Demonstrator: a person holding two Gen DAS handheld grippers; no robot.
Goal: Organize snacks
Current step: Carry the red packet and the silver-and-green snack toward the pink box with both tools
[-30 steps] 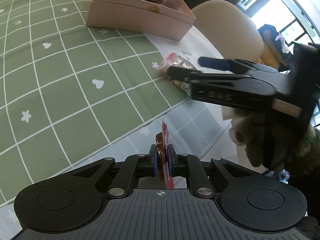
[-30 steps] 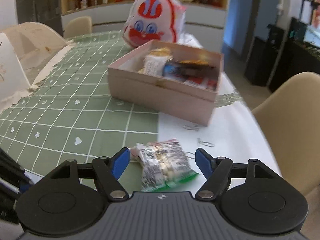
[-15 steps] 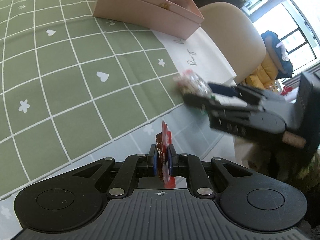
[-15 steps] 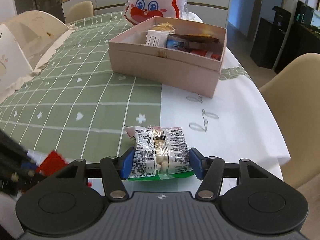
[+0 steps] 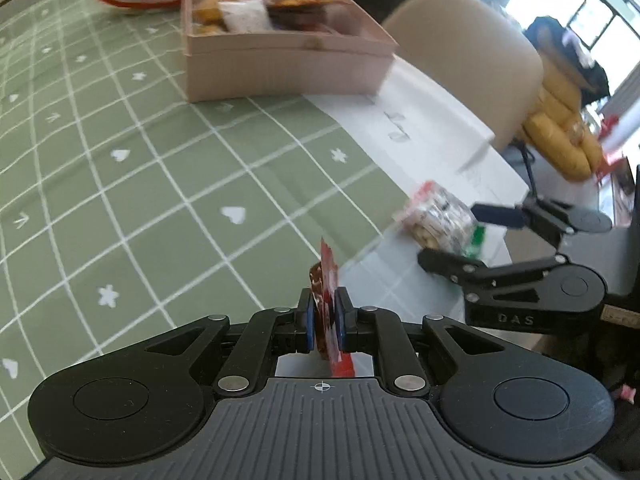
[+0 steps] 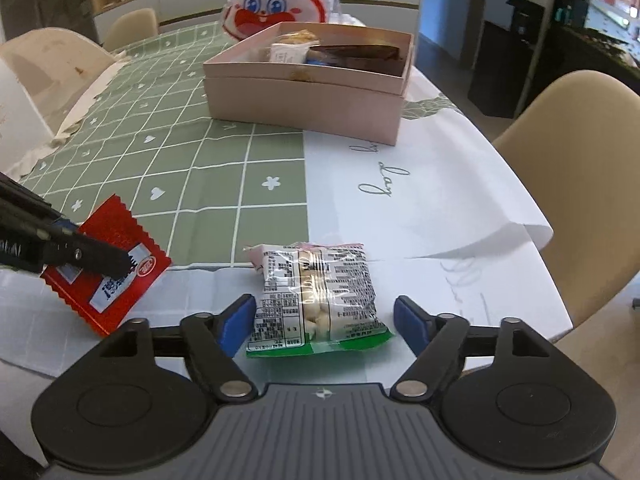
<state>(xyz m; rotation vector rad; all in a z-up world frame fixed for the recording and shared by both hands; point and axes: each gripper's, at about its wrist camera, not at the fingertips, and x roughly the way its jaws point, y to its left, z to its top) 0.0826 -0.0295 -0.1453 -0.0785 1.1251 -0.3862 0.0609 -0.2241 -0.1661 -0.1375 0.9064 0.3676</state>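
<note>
My left gripper is shut on a flat red snack packet, held on edge above the table. The right wrist view shows that red packet at the left, clamped by the left fingers. My right gripper is open, its blue pads on either side of a clear-and-green snack bag lying on the white cloth without touching it. That bag and the right gripper show at the right in the left wrist view. A pink box holding several snacks stands farther back.
The table has a green checked cloth and a white cloth on the right, whose edge hangs over the table's side. A rabbit-print bag stands behind the box. Beige chairs stand at the right and far left.
My right gripper closed in around the snack bag, then opened wider and drew back a little; the bag lies on the cloth. My left gripper swung toward the box, still holding the red packet.
</note>
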